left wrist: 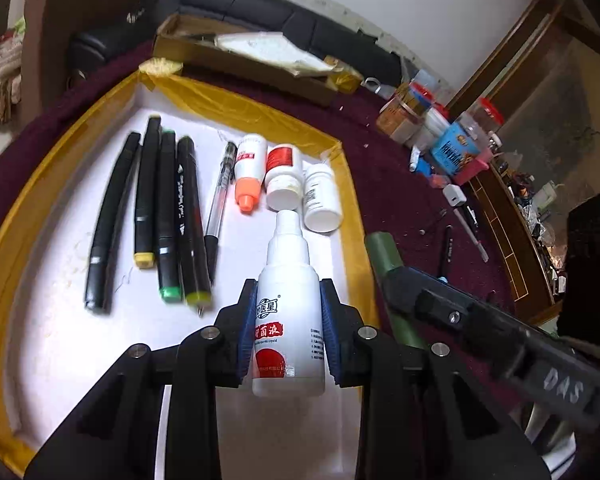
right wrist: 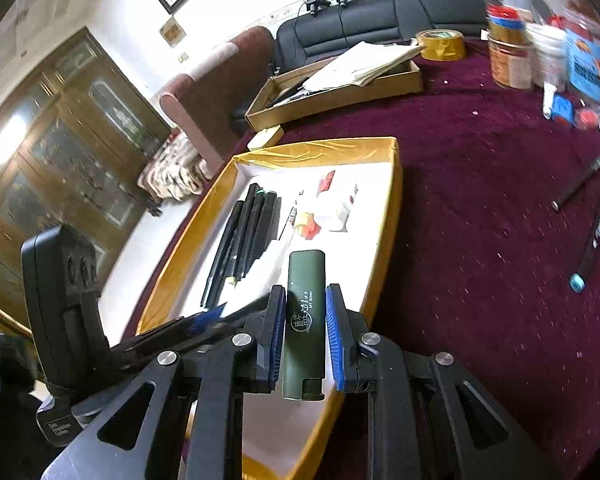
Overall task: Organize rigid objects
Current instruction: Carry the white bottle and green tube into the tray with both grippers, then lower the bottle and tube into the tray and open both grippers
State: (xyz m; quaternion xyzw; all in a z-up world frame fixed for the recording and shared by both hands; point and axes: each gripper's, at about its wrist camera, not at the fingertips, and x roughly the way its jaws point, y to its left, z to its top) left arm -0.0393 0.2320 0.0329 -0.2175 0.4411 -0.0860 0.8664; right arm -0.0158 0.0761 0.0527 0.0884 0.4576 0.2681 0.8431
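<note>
My left gripper [left wrist: 289,300] is shut on a white spray bottle [left wrist: 288,312] with a red label, held above the white floor of the yellow-rimmed tray [left wrist: 236,104]. In the tray lie several black markers [left wrist: 160,216], a clear pen [left wrist: 219,196], an orange-capped bottle [left wrist: 249,172] and two white pill bottles [left wrist: 320,196]. My right gripper [right wrist: 305,300] is shut on a dark green flat case [right wrist: 305,320] over the tray's right edge [right wrist: 384,240]. That case [left wrist: 384,252] and the right gripper show at the left view's right side.
The tray sits on a maroon cloth [right wrist: 480,200]. Loose pens [right wrist: 592,232] lie on the cloth to the right. A cardboard box with papers [right wrist: 340,80], a tape roll [right wrist: 440,44] and a cluster of jars [left wrist: 440,128] stand at the back. A black sofa [right wrist: 380,20] lies behind.
</note>
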